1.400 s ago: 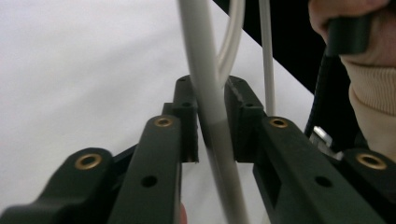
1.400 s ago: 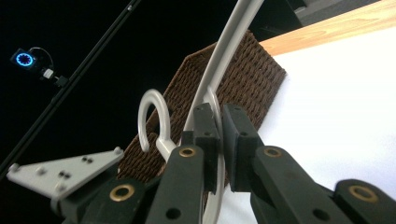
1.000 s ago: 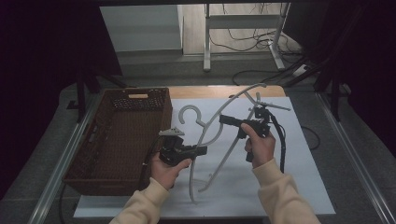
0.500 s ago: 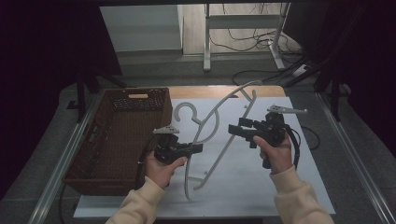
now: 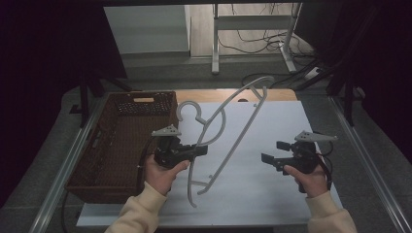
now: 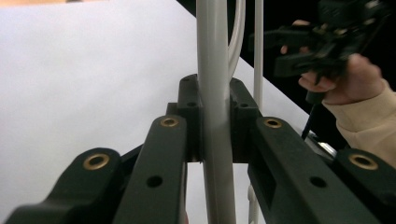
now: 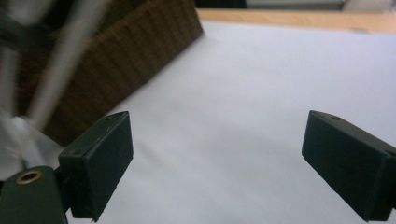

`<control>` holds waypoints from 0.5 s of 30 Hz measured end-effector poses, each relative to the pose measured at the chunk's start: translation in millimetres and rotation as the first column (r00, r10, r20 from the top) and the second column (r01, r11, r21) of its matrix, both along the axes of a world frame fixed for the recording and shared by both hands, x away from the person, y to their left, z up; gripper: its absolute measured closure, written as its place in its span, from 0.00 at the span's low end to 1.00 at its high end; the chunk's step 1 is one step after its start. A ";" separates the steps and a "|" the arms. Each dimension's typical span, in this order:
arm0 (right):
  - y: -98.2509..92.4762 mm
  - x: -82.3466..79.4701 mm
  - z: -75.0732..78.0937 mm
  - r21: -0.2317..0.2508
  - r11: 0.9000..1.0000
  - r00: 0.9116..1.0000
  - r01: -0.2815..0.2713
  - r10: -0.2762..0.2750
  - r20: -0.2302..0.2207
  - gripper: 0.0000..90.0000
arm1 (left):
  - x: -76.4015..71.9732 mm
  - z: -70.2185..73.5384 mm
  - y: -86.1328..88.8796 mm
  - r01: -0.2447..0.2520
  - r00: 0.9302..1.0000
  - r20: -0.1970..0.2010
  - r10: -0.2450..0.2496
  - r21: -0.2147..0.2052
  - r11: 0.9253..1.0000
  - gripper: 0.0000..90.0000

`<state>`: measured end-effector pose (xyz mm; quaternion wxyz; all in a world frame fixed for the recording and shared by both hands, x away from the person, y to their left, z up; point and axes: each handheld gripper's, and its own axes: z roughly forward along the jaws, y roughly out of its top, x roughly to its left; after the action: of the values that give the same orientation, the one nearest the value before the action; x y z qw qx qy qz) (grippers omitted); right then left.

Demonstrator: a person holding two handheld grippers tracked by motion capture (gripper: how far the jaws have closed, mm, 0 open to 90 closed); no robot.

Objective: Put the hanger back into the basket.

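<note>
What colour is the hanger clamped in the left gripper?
Light grey, nearly white. The hanger held by the left gripper shows best in the high view.

No text, label, brand, number or sign can be read in any of the views.
</note>
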<state>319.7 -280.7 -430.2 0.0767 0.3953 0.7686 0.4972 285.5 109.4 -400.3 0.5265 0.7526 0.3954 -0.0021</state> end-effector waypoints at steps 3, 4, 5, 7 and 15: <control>-4.8 2.2 -9.6 -0.045 0.999 1.000 0.019 -0.020 -0.008 0.10 | -2.2 7.0 4.3 -0.007 1.000 0.022 0.006 0.008 1.000 0.88; -5.4 2.8 -11.2 -0.054 0.998 1.000 0.022 -0.023 -0.012 0.10 | -2.9 9.7 6.2 -0.009 0.999 0.032 0.009 0.011 1.000 0.88; -5.7 3.8 -13.9 -0.066 0.998 1.000 0.022 -0.023 -0.015 0.10 | -3.8 12.6 8.2 -0.011 0.999 0.040 0.010 0.014 1.000 0.88; -5.4 5.2 -18.4 -0.096 0.995 0.999 0.016 -0.019 -0.030 0.11 | -5.8 18.3 13.2 -0.013 0.998 0.062 0.012 0.026 1.000 0.88; 0.6 8.5 -31.0 -0.147 0.989 0.998 -0.015 0.007 -0.055 0.11 | -7.9 31.4 34.5 -0.025 0.997 0.071 0.024 0.014 1.000 0.88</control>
<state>328.2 -280.1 -461.3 0.0823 0.3977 0.8070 0.4287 277.6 143.9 -369.0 0.5346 0.7513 0.3856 0.0340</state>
